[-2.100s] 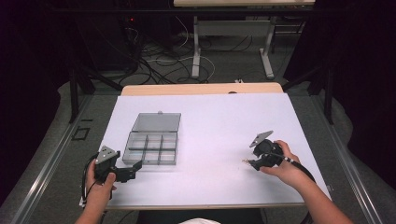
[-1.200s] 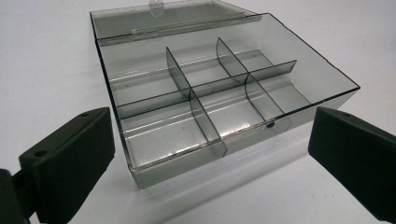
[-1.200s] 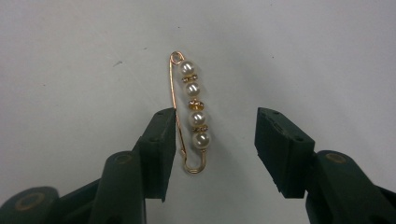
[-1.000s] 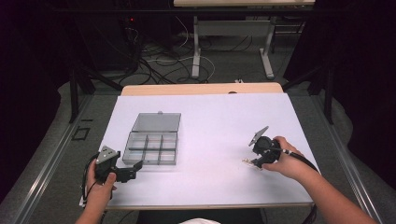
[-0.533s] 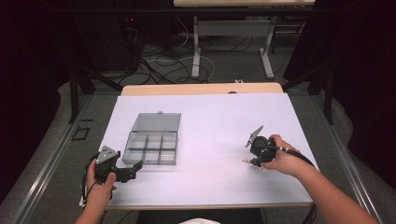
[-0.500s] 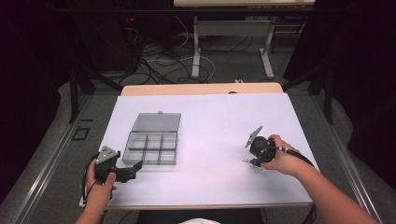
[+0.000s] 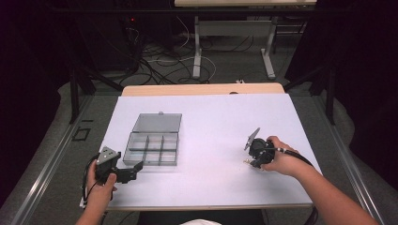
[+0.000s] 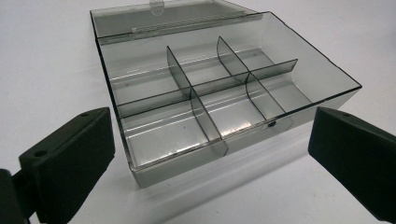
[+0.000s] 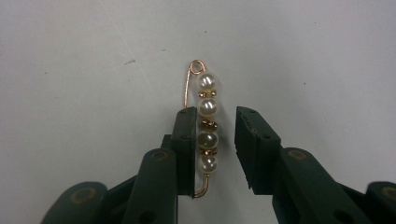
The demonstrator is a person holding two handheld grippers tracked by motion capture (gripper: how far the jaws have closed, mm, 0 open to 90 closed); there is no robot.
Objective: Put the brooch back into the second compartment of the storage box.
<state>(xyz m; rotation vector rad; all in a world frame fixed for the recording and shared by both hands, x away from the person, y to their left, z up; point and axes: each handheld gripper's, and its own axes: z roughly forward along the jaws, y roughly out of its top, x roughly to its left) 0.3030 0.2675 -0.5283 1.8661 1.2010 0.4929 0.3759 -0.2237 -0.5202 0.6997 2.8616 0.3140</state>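
Here, in the right gripper view, I have the right gripper [image 9: 215, 149] pointed down at the white bench [image 7: 216, 117], its jaws set on either side of a pearl pin [image 9: 207, 128]: a thin gold wire pin strung with four pearls and small gold spacers, lying flat on the sheet. The jaws have just been closing with the pin between them; one pad sits against the wire side of the pin, while a narrow gap shows between the pearls and the other pad, so I read the gripper as nearly closed around the pin and not clamped on it. In the high view my right gripper [image 7: 251, 157] is toward the right edge of the bench, nearer the near edge than the far one, and the pin shows there as a tiny glint just beside the gripper tip. My left gripper [image 7: 133, 169] rests near the near left corner, with its jaws spread wide and nothing between them. Ahead of it in the left gripper view stands a clear plastic organizer box [image 8: 210, 98], open, its lid [image 8: 163, 16] laid back flat on the bench toward the far edge, its six compartments bare. The box sits in the left half of the bench, well apart from the pin.
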